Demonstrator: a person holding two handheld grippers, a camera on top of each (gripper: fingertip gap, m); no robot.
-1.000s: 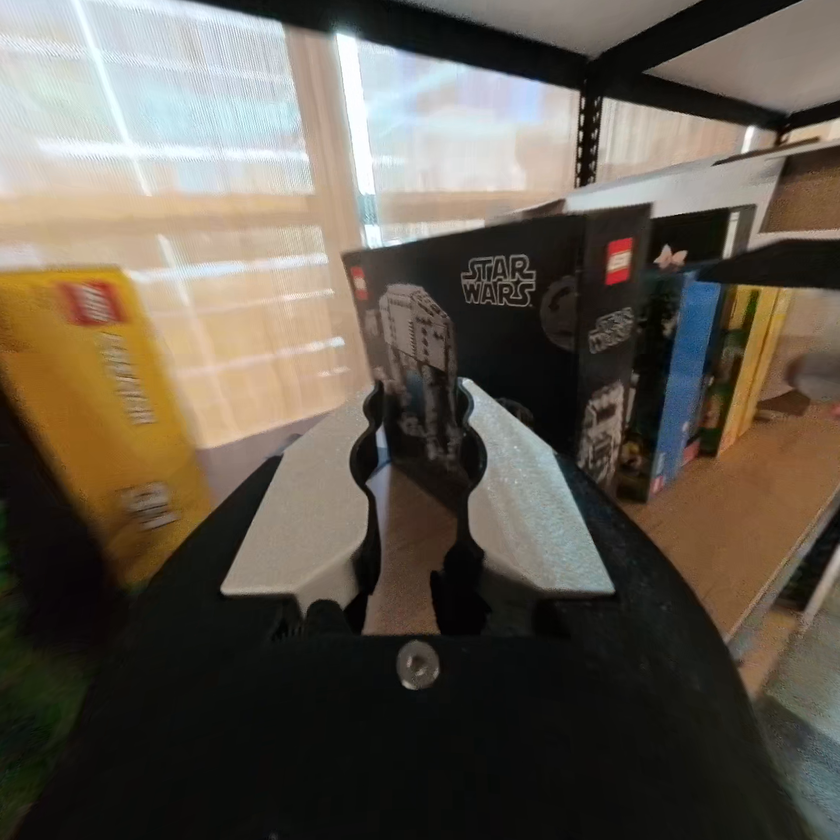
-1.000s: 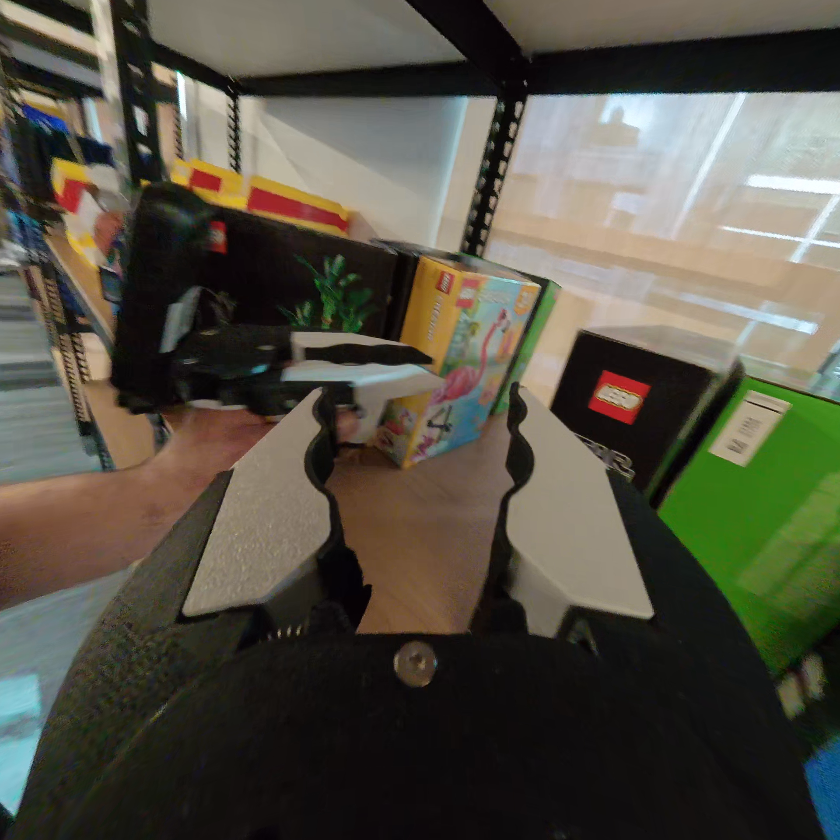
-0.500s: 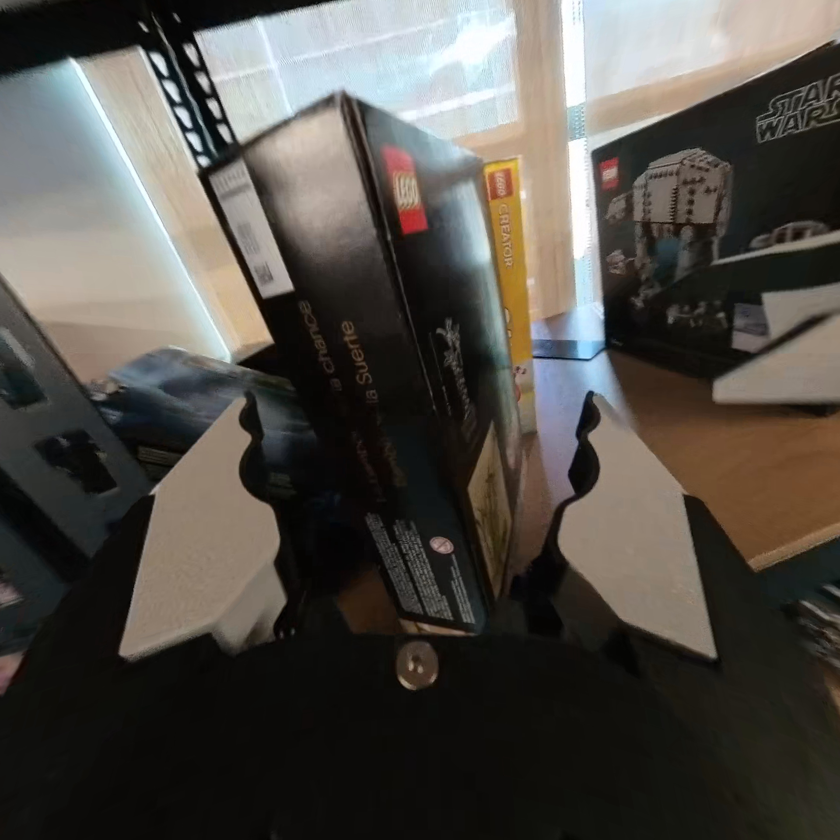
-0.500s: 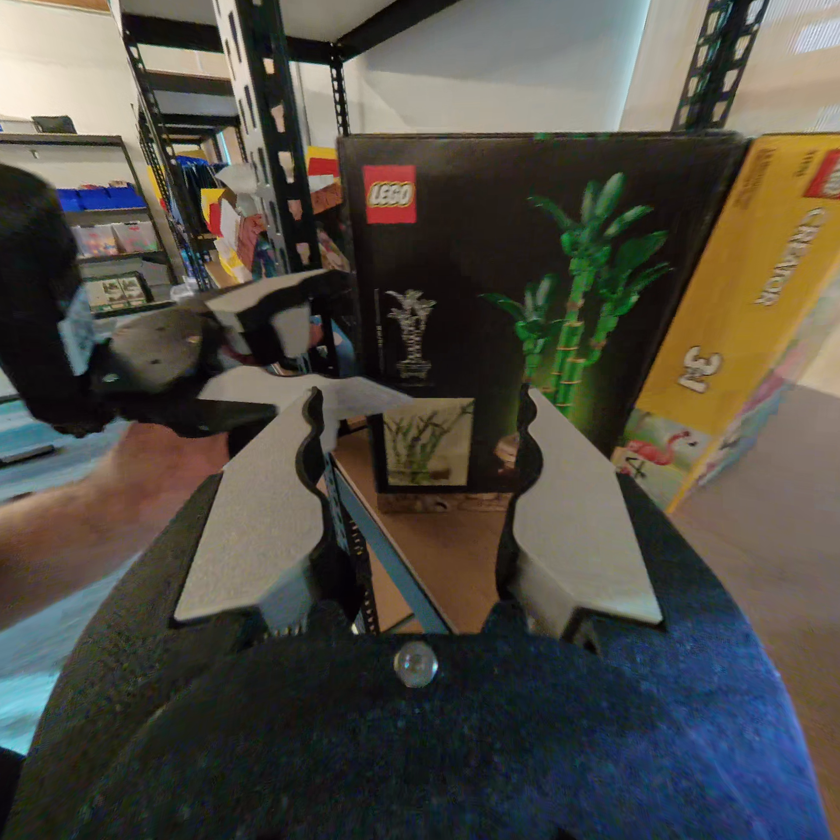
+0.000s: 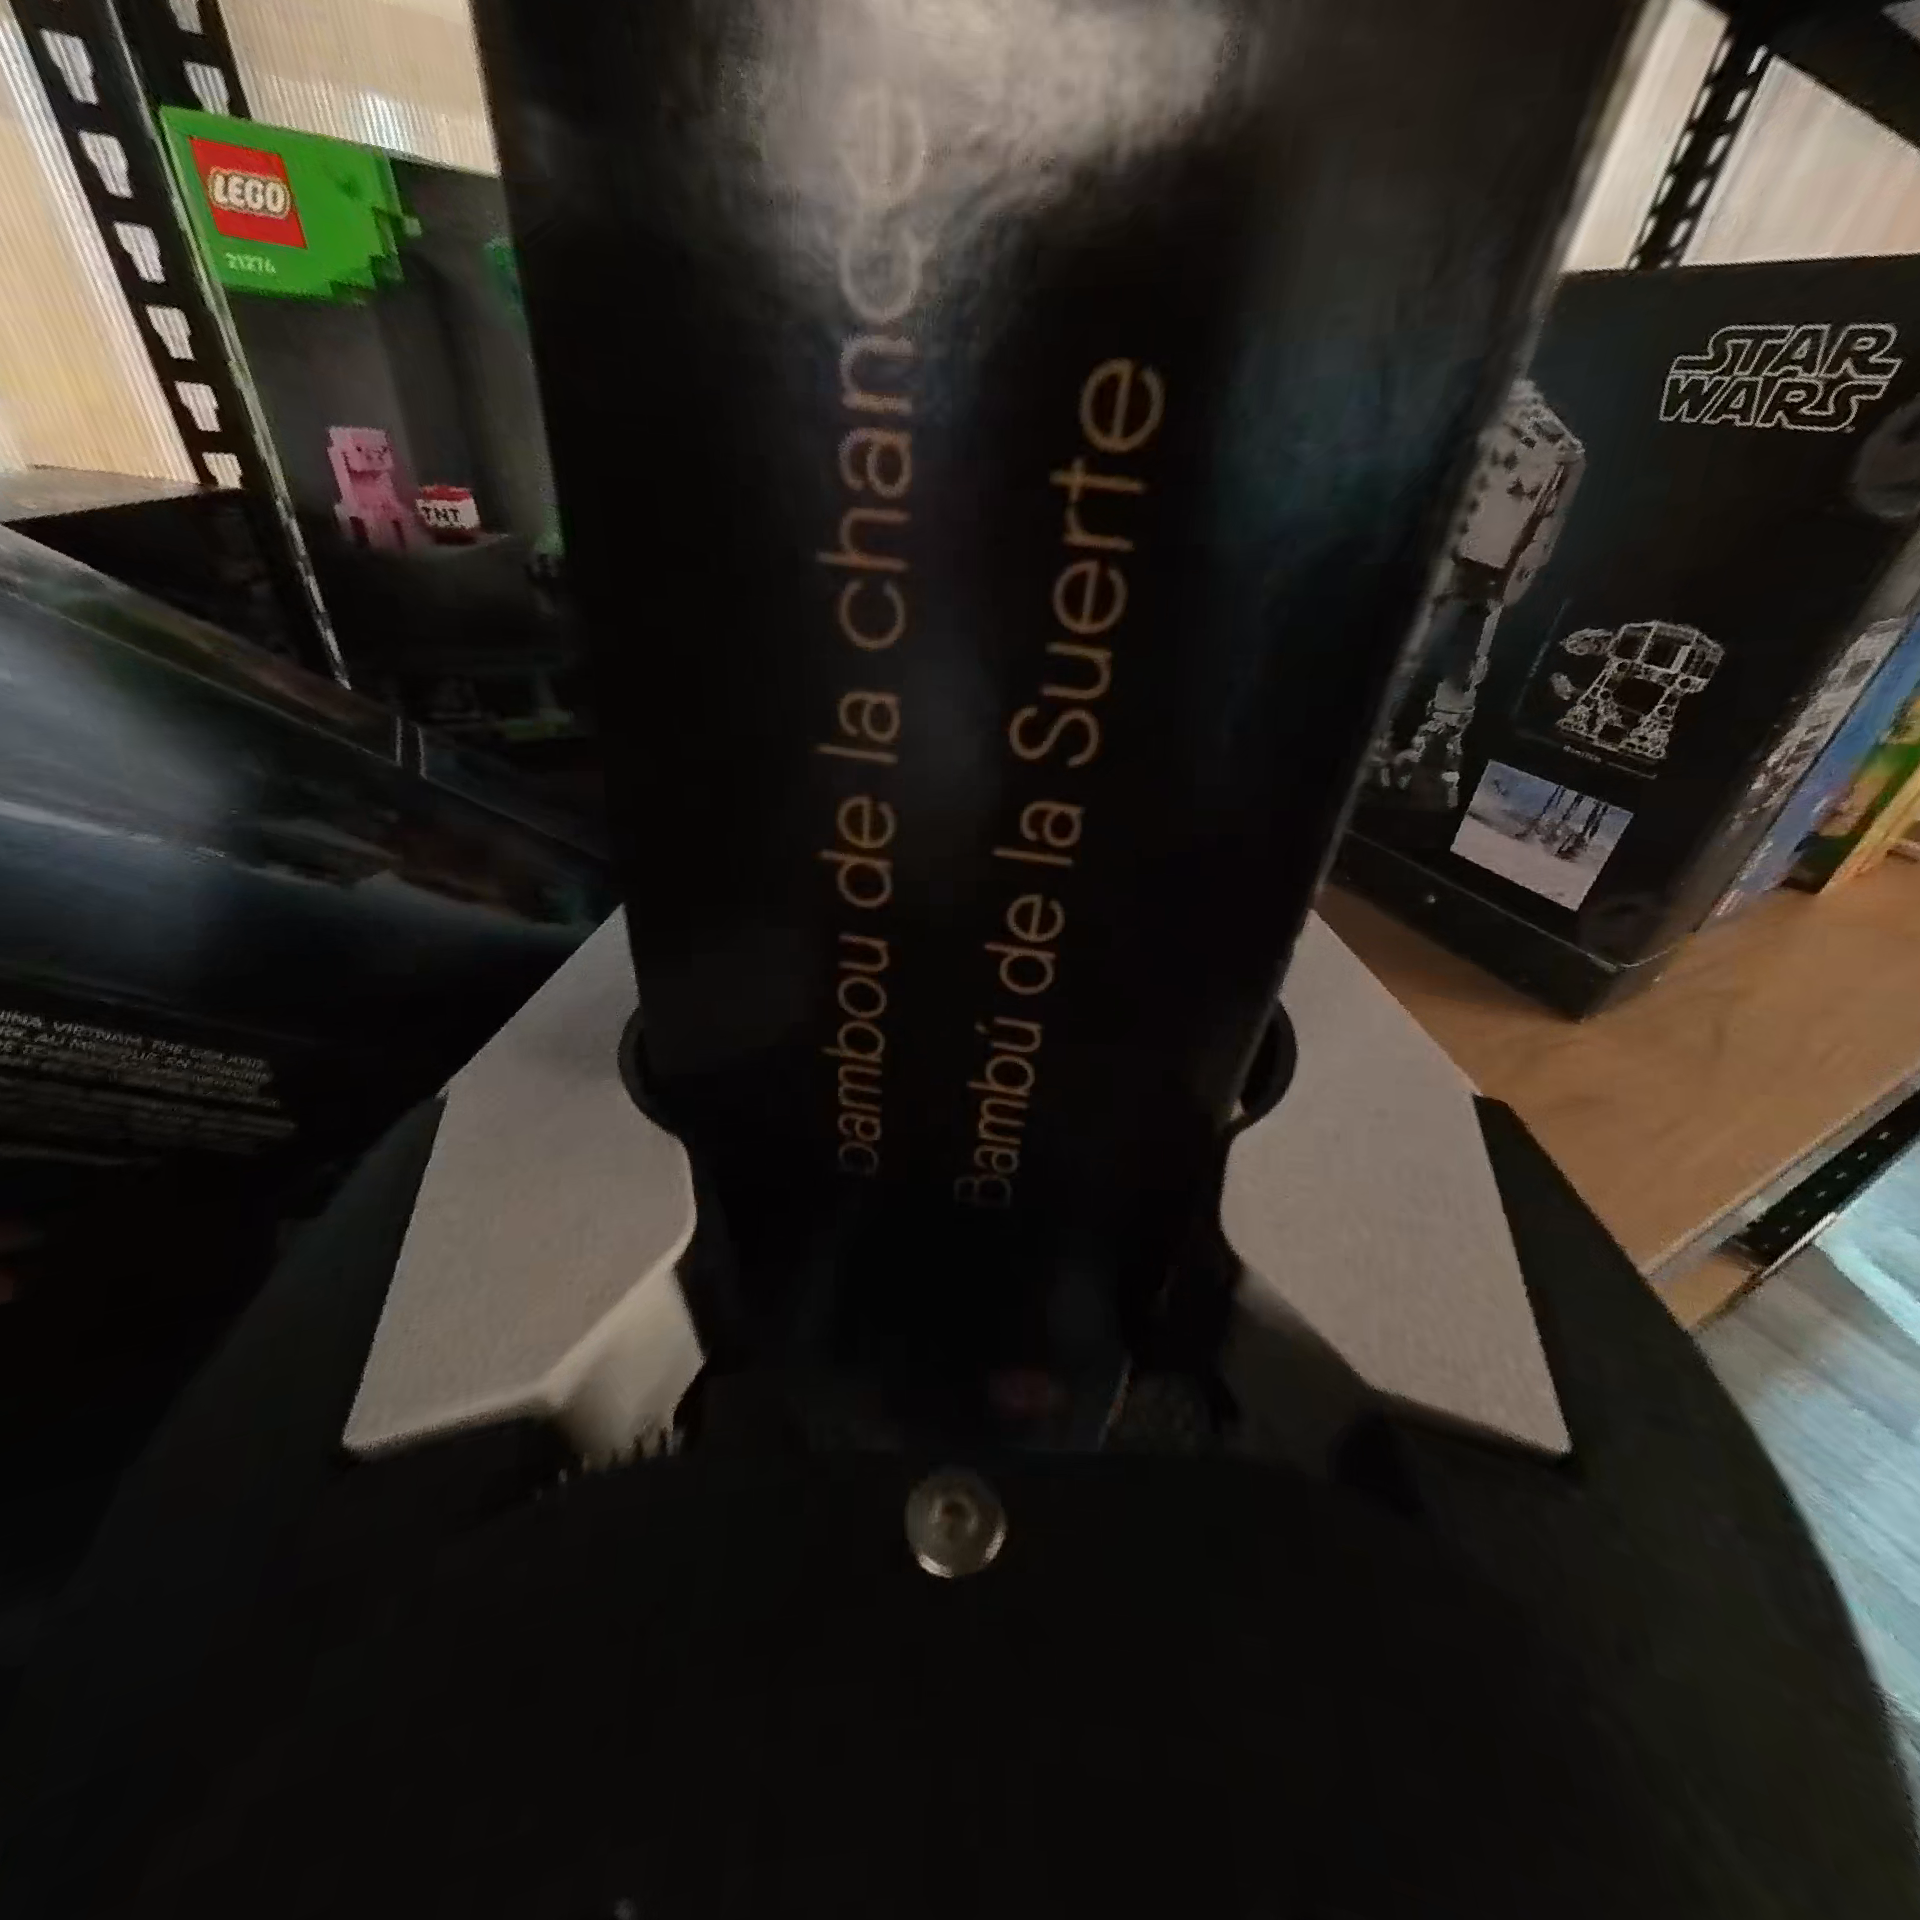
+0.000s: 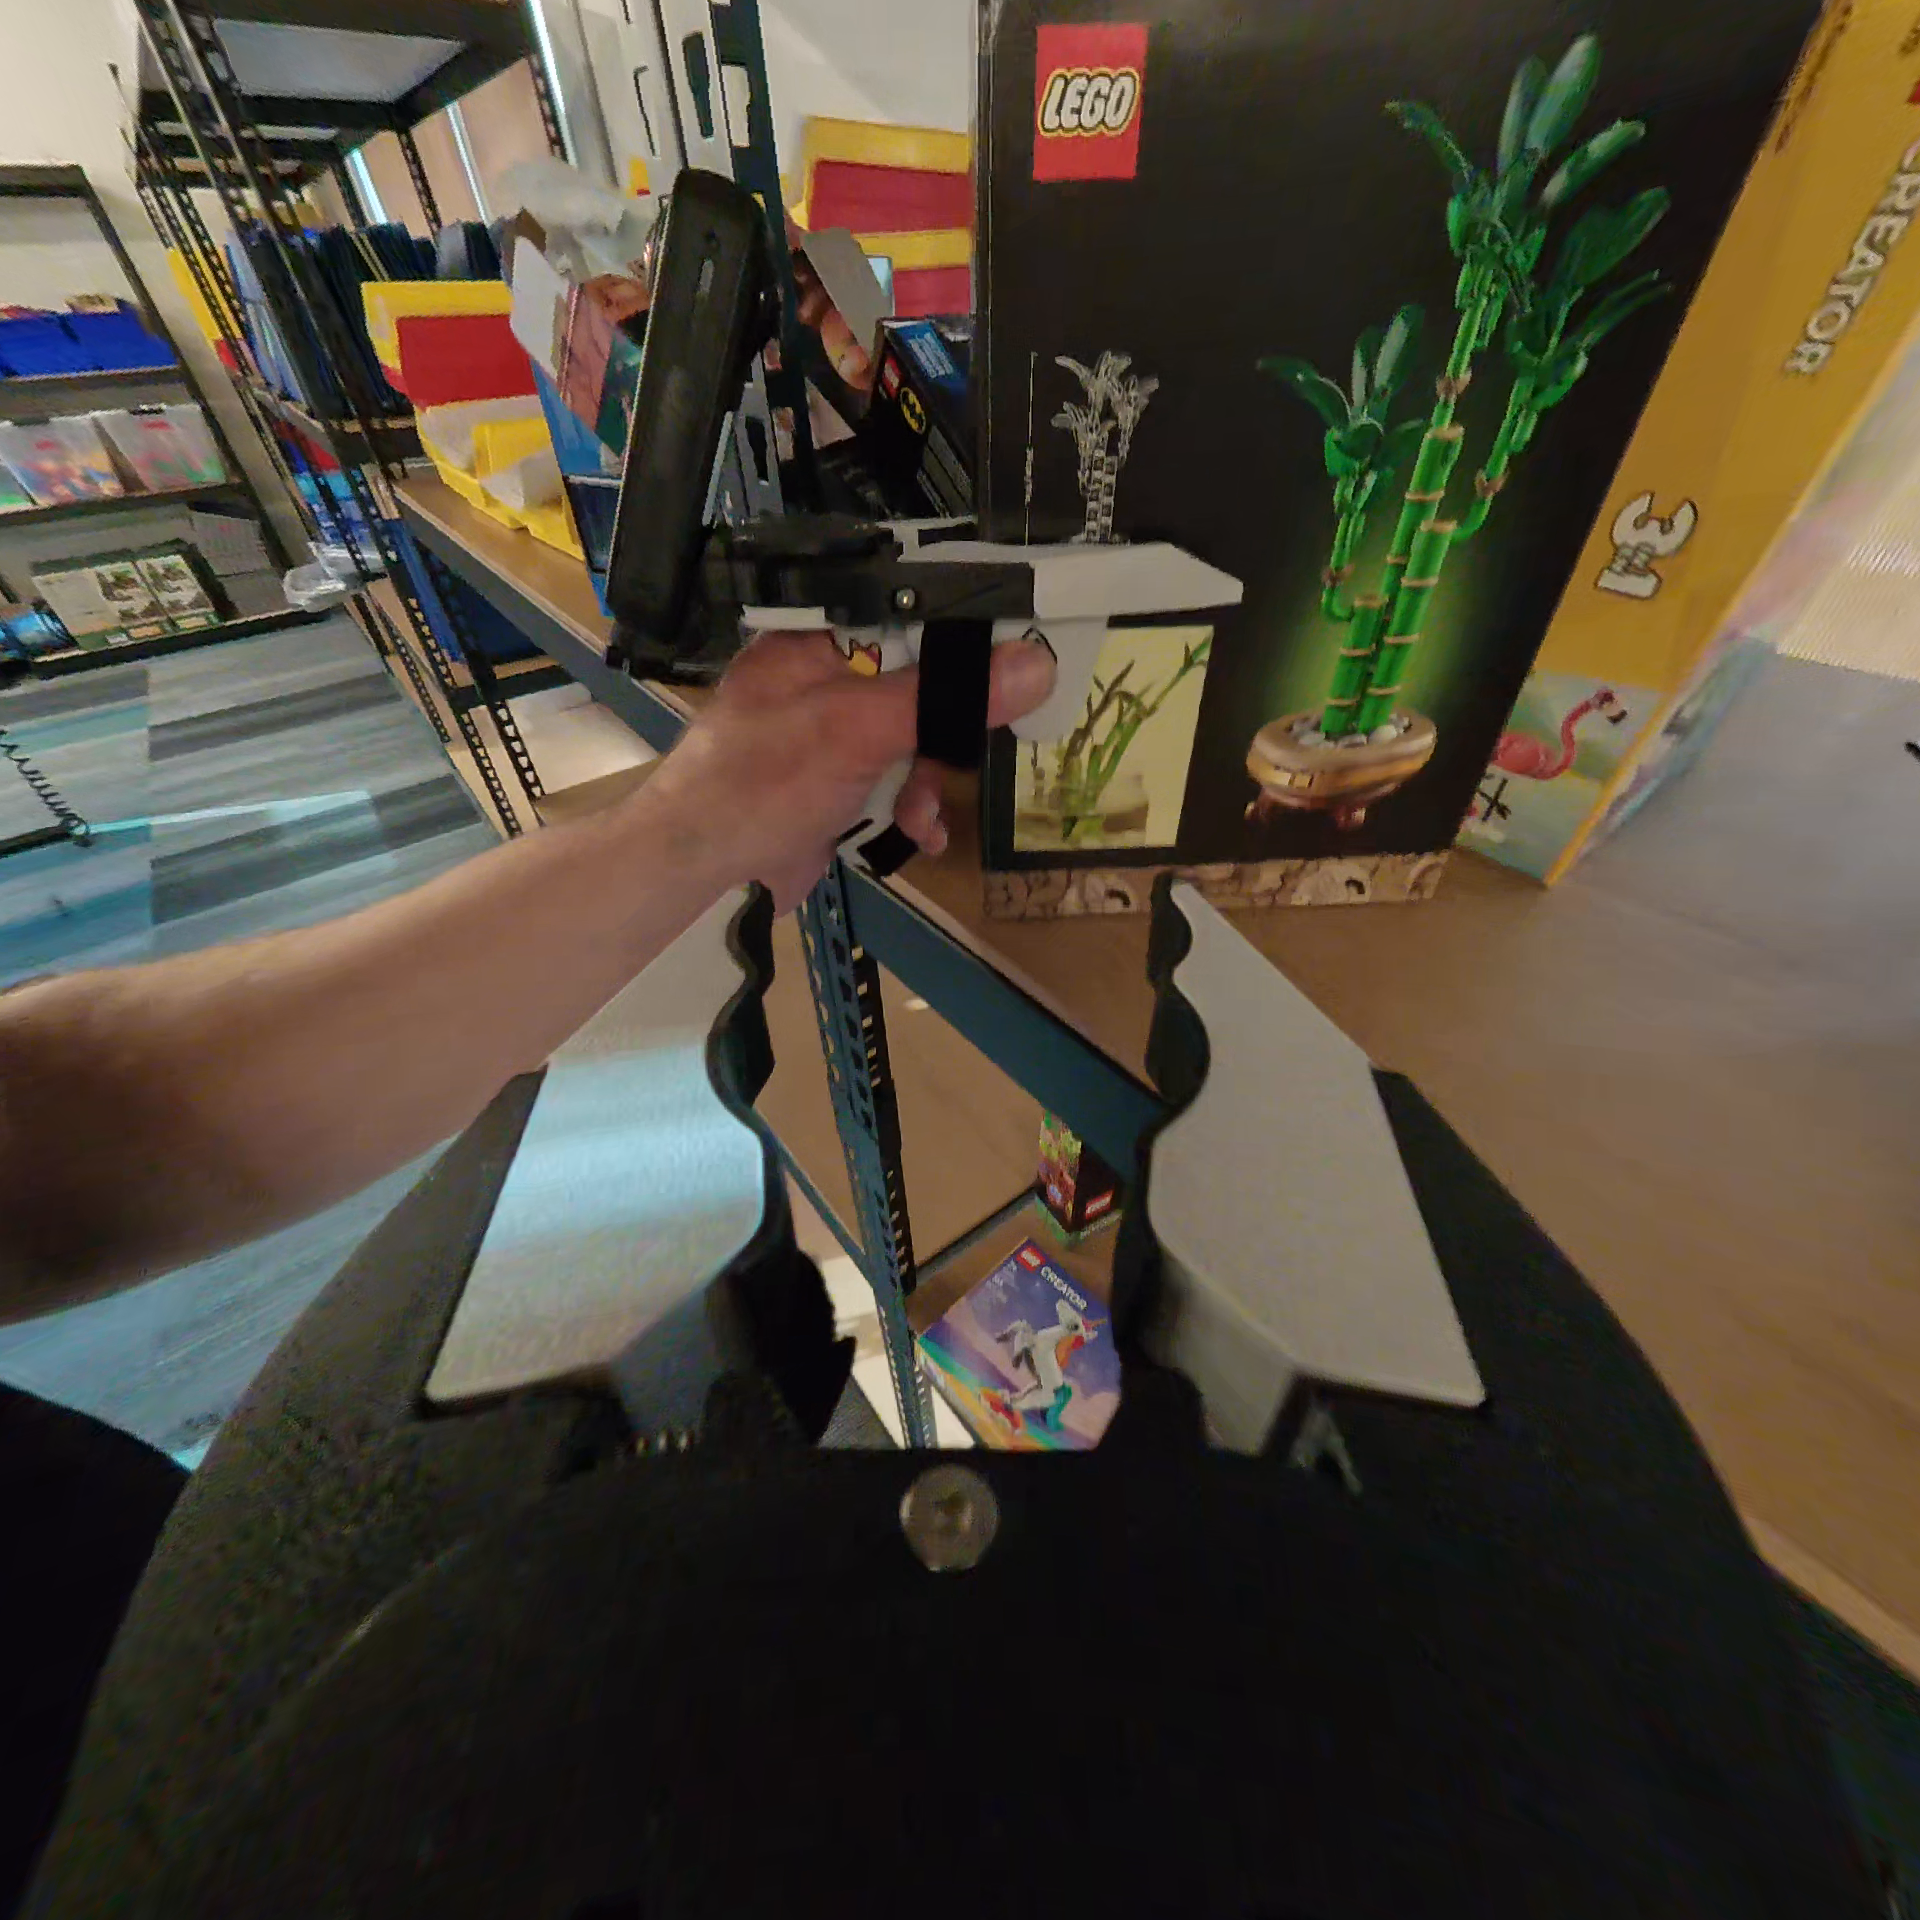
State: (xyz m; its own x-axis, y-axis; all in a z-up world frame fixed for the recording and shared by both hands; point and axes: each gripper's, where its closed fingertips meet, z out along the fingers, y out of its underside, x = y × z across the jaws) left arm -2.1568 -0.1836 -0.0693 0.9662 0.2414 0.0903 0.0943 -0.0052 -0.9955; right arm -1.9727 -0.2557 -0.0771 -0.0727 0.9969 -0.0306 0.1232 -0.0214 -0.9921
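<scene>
Wooden shelf bears glossy black carton.

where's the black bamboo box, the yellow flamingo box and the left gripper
black bamboo box [image 6: 1299,343], right wrist view, on its dark front face beside the plant picture
yellow flamingo box [image 6: 1704,520], right wrist view, on its yellow side panel
left gripper [image 6: 1132,582], right wrist view, on its white finger at the box's edge

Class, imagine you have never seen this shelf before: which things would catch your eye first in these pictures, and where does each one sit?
First, the tall black box with the bright green bamboo picture, standing on the wooden shelf, its narrow side filling the space between the left gripper's white fingers. Next, the hand holding that gripper at the box's left edge. The right gripper hangs open near the shelf's front corner.
</scene>
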